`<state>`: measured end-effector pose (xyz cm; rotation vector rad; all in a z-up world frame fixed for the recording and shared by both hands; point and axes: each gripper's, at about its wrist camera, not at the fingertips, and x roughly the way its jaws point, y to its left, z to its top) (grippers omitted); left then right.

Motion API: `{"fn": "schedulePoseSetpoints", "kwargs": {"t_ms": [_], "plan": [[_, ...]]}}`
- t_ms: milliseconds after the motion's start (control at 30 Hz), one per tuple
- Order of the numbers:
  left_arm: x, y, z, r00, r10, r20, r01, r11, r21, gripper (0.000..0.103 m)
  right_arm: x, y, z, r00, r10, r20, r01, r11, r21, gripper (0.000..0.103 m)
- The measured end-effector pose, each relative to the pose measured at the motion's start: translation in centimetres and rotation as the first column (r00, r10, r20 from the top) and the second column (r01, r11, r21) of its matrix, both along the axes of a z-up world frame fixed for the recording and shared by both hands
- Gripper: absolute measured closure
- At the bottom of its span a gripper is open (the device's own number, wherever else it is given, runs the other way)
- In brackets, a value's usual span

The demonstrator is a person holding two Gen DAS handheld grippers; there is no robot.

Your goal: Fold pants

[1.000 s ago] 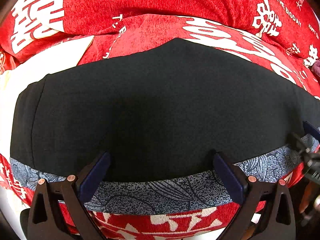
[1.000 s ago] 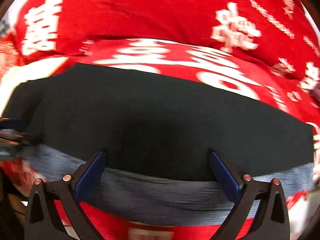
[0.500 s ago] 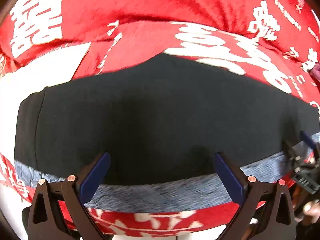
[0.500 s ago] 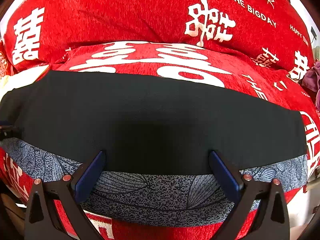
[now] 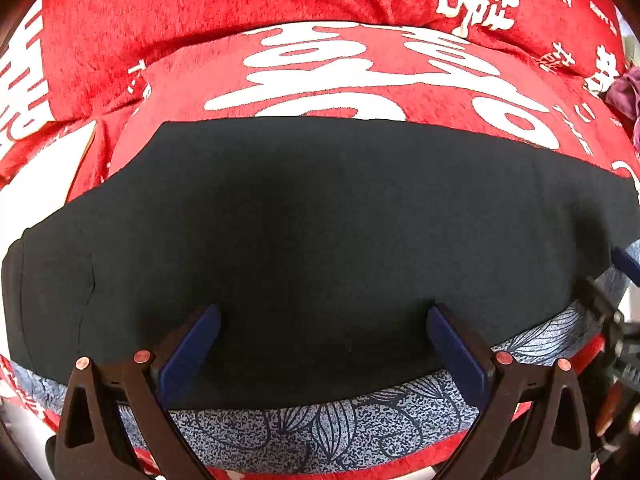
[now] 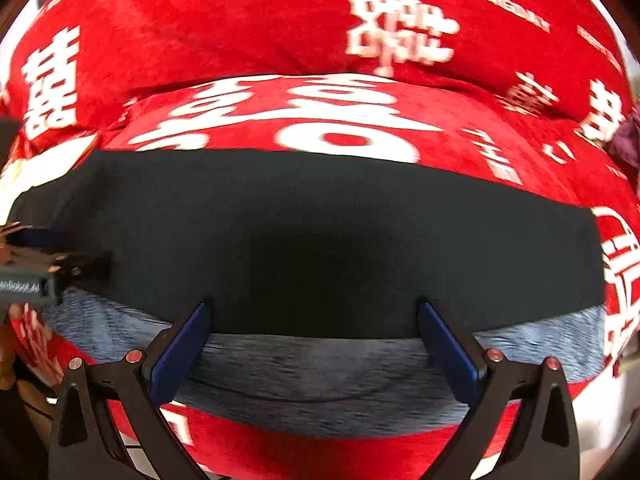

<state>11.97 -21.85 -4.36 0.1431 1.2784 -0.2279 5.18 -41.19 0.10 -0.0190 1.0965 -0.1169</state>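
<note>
The black pants (image 5: 320,232) lay flat as a wide folded band on a red blanket (image 5: 360,64) printed with white characters, straight ahead of both claws. Along the near edge of the dark cloth ran a blue-grey strip with a leaf pattern (image 5: 328,424), which seemed to be part of the same garment, though that could not be told for certain.

The left claw (image 5: 323,356) stood spread wide, its blue pads (image 5: 188,356) set apart over the near edge of the pants with nothing pinched between them. Off to its right, at the rim of the view, part of the other tool showed beside the patterned strip.

The right claw (image 6: 314,352) was likewise spread, its pads (image 6: 448,352) resting over the boundary between black cloth and patterned strip, gripping nothing. To its left, the other tool reached in over the end of the pants. That view was blurred.

Far to the right of the claws, a scrap of purple cloth (image 5: 624,92) lay on the blanket.
</note>
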Motion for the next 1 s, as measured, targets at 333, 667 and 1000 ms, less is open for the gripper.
{"fn": "schedulePoseSetpoints", "kwargs": {"t_ms": [333, 667, 1000], "plan": [[-1.3, -8.4, 2.7, 0.990, -0.134, 0.033, 0.135, 0.991, -0.002, 0.000, -9.1, -15.2, 4.5, 0.894, -0.433, 0.118, 0.395, 0.883, 0.253, 0.000], [0.1, -10.5, 0.4, 0.999, -0.042, -0.021, 0.043, 0.999, 0.012, 0.000, -13.0, -17.8, -0.4, 0.869, -0.493, 0.034, 0.437, 0.798, 0.414, 0.000], [0.9, -11.2, 0.1, 1.000, 0.004, 0.005, -0.004, 1.000, 0.016, 0.000, -10.0, -18.0, 0.9, 0.869, -0.472, 0.151, 0.350, 0.801, 0.486, 0.000]]}}
